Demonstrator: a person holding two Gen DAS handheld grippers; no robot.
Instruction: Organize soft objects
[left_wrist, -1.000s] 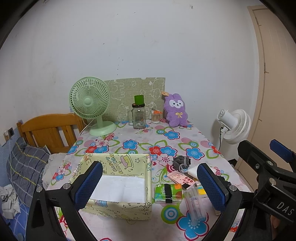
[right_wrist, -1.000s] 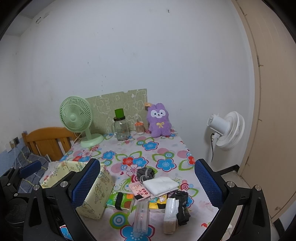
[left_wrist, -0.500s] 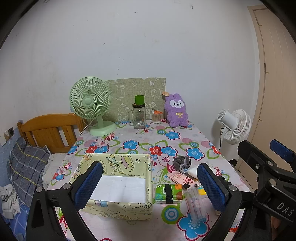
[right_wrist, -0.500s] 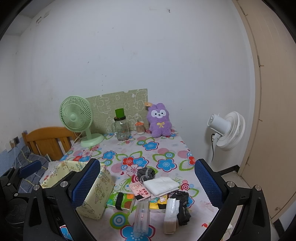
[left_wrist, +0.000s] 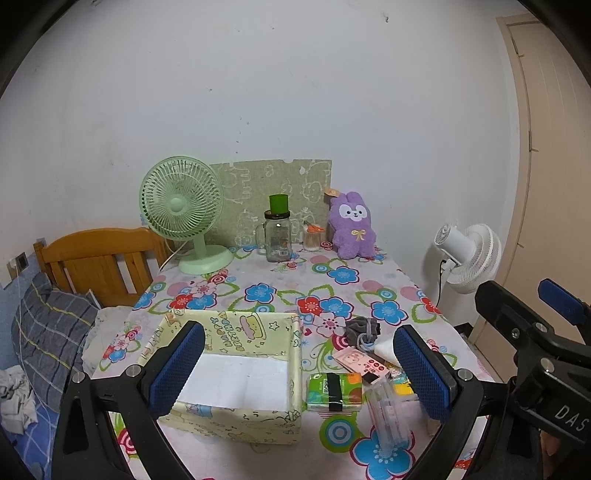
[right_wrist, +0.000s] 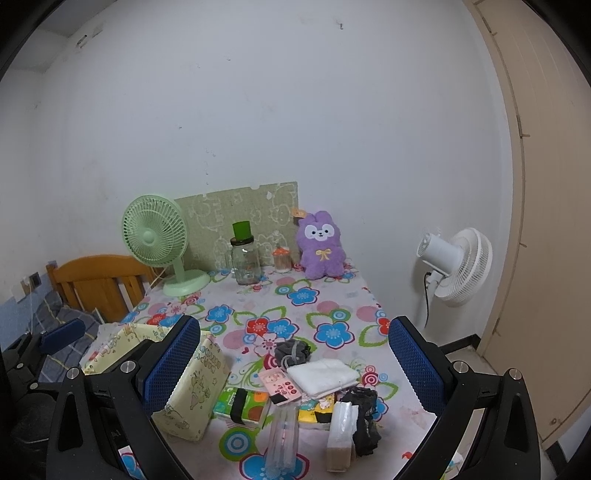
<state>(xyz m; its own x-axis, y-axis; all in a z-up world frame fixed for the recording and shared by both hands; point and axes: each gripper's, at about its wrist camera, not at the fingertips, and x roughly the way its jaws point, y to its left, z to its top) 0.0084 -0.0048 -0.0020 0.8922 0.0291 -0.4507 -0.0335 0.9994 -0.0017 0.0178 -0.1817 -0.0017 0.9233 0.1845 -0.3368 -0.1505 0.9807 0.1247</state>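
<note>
An open yellow-green patterned box (left_wrist: 236, 365) (right_wrist: 192, 384) sits at the near left of the floral table. To its right lies a pile: a grey scrunchie (left_wrist: 362, 328) (right_wrist: 291, 350), a folded white cloth (right_wrist: 323, 373), a green tissue pack (left_wrist: 334, 386) (right_wrist: 242, 403), a black cloth (right_wrist: 364, 415) and a pink card (right_wrist: 279, 386). A purple plush bunny (left_wrist: 352, 225) (right_wrist: 320, 245) sits at the far edge. My left gripper (left_wrist: 295, 373) is open and empty above the box. My right gripper (right_wrist: 295, 369) is open and empty above the pile.
A green desk fan (left_wrist: 183, 214), a glass jar with a green lid (left_wrist: 277, 236) and a small toothpick jar (left_wrist: 313, 240) stand at the back. A white floor fan (left_wrist: 469, 258) is right of the table. A wooden headboard (left_wrist: 96, 258) and bedding are left.
</note>
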